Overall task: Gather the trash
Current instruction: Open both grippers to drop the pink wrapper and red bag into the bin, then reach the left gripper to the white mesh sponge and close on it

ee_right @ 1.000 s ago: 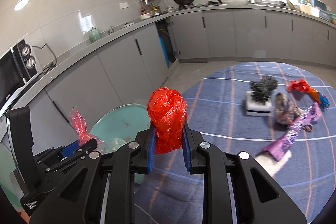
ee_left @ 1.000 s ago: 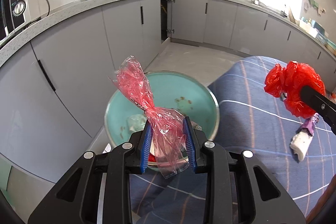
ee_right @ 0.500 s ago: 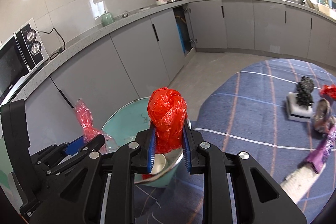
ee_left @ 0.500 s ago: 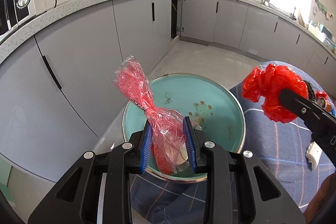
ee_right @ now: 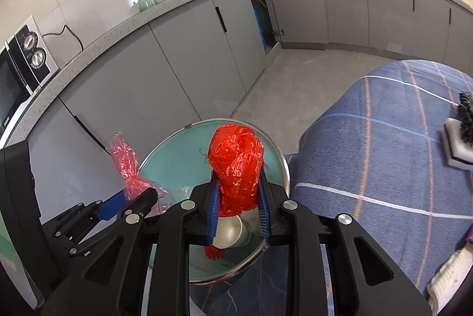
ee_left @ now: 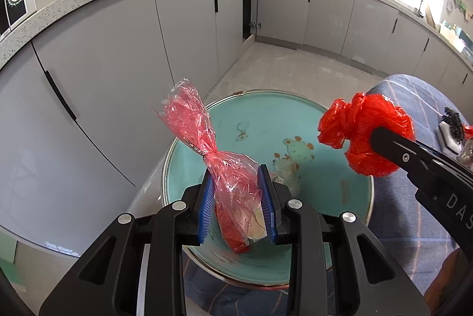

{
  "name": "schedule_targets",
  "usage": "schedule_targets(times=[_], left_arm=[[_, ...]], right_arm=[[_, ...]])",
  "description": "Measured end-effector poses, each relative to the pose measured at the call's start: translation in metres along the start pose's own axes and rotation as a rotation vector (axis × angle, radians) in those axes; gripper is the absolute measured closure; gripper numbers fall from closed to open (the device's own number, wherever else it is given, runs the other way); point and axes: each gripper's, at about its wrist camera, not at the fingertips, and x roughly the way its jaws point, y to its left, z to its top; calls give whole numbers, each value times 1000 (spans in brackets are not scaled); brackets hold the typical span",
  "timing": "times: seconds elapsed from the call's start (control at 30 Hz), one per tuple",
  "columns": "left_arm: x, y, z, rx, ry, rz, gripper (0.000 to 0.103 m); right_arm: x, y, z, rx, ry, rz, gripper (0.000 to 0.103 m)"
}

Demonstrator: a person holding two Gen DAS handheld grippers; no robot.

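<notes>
Black right gripper [ee_left: 374,138] arm lettered "DAS…", remainder cropped; microwave [ee_right: 11,88] brand perhaps "Galanz".

Blue plaid-covered surface [ee_right: 384,168], kitchen.
White sponge with black scrubber [ee_right: 461,135] at 3 o'clock; teal basin [ee_right: 177,147] at its 9 o'clock edge.

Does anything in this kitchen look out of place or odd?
Yes. One cabinet door under the far counter stands open while the others are shut. Otherwise, both grippers hold red plastic trash over the teal basin, as expected.
</notes>
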Motion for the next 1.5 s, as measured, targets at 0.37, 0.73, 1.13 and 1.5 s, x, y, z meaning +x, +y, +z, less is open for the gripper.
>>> schedule_targets(times=[0.37,0.73,1.13,1.5], left_arm=[[8,-4,2,3,16,19,68],[-30,-19,1,33,-108,56,16],[-58,-62,-10,98,-141,29,12],[-81,-108,-19,161,-167,-22,8]], right_arm=[[0,-9,5,13,-5,31,48],[-54,-36,0,54,-77,-81,44],[-107,-86,-20,106,-130,-223,36],[-147,-129,-32,173,-174,-271,36]])
